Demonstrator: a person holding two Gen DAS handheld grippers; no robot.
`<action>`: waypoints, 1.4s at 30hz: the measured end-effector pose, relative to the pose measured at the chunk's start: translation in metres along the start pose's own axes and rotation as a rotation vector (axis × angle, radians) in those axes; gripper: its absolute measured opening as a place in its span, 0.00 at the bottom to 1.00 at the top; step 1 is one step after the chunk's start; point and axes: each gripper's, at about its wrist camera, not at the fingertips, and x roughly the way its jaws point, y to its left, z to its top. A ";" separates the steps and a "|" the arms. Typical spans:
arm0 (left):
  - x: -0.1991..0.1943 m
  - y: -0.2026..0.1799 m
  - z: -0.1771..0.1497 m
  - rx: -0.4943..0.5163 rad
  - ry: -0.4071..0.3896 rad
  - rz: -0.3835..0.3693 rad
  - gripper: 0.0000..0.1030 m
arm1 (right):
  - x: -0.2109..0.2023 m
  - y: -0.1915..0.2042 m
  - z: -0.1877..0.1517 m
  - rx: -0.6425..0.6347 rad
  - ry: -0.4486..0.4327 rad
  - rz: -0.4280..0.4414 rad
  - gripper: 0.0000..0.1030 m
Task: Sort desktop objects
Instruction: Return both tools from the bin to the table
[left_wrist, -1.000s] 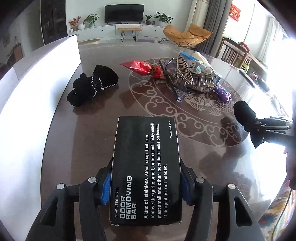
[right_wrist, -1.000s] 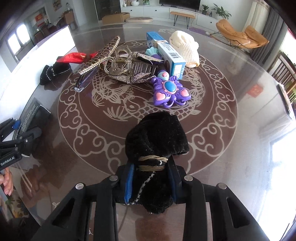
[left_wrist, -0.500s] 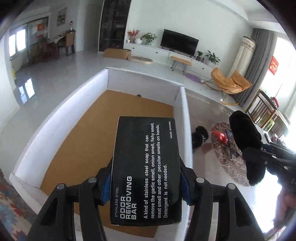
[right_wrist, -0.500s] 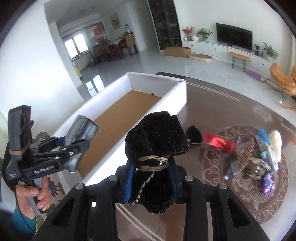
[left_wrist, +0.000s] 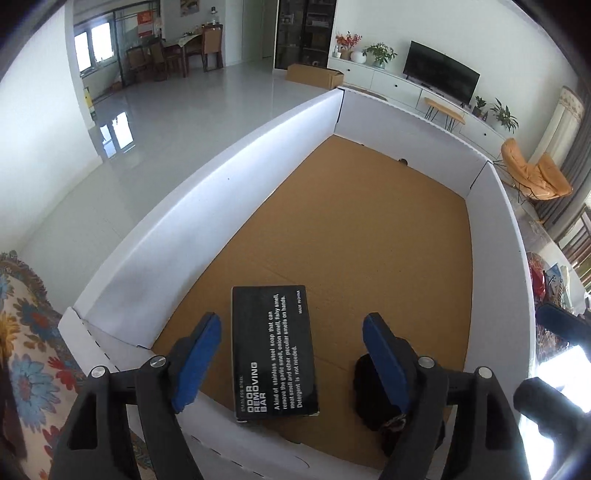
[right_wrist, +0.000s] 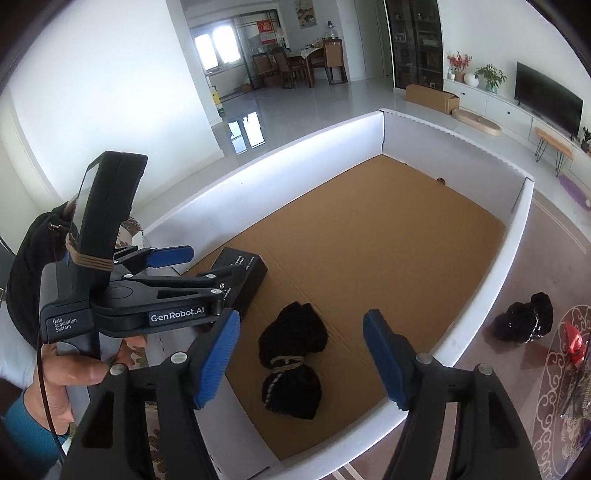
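A black carton marked "odor removing bar" (left_wrist: 275, 350) lies flat on the brown floor of a white-walled box (left_wrist: 207, 206). My left gripper (left_wrist: 291, 325) hovers over it, jaws opening, blue pads clear of the carton on both sides. To the right of the carton a black fuzzy bundle (right_wrist: 291, 358) tied with a band rests on the same floor. Above it my right gripper (right_wrist: 301, 321) is also opening, touching nothing. The right wrist view shows the left gripper (right_wrist: 210, 264) from the side with the carton (right_wrist: 243, 266) beneath it.
A second black fuzzy bundle (right_wrist: 524, 321) and a red packet (right_wrist: 572, 341) lie on the dark patterned table (right_wrist: 495, 369) right of the box. A hand (right_wrist: 70, 373) grips the left tool. A flowered cloth (left_wrist: 26, 332) lies left of the box.
Both grippers swung from over the table to over the white box and opened. The carton and the black bundle left the jaws and now lie on the box floor.
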 end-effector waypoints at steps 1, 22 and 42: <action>-0.004 -0.003 0.000 -0.002 -0.018 -0.009 0.76 | -0.010 -0.004 -0.003 -0.003 -0.025 -0.014 0.85; -0.008 -0.321 -0.151 0.571 0.007 -0.292 0.99 | -0.181 -0.274 -0.282 0.439 0.018 -0.643 1.00; 0.043 -0.366 -0.135 0.573 -0.009 -0.288 1.00 | -0.162 -0.308 -0.286 0.533 -0.002 -0.622 1.00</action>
